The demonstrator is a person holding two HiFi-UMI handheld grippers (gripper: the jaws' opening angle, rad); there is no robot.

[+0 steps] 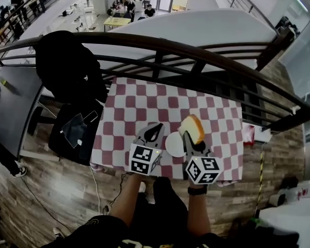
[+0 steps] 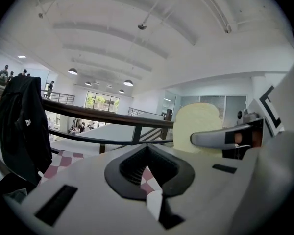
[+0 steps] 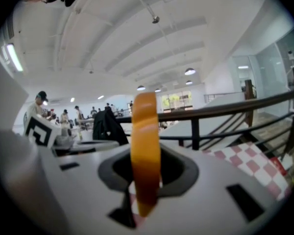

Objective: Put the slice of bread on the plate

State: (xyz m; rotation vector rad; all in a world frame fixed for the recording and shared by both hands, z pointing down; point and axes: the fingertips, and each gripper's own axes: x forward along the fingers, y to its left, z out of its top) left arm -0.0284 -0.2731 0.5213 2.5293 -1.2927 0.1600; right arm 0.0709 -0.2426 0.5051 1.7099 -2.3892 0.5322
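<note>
A slice of bread (image 1: 192, 128) with an orange-brown crust stands on edge between the jaws of my right gripper (image 1: 191, 138), which is shut on it above the red-and-white checkered table (image 1: 144, 105). In the right gripper view the bread's crust (image 3: 146, 151) rises out of the right gripper (image 3: 146, 156). A white plate (image 1: 173, 144) lies on the cloth just left of the bread, partly hidden by both grippers. My left gripper (image 1: 157, 128) hovers at the plate's left, shut and empty (image 2: 147, 148). The left gripper view shows the bread's pale face (image 2: 193, 124).
A dark curved railing (image 1: 196, 53) runs behind the table. A black jacket (image 1: 67, 68) hangs on it at the left, above a black chair (image 1: 72, 133). A red item (image 1: 248, 134) and a white box (image 1: 263, 135) sit at the table's right edge.
</note>
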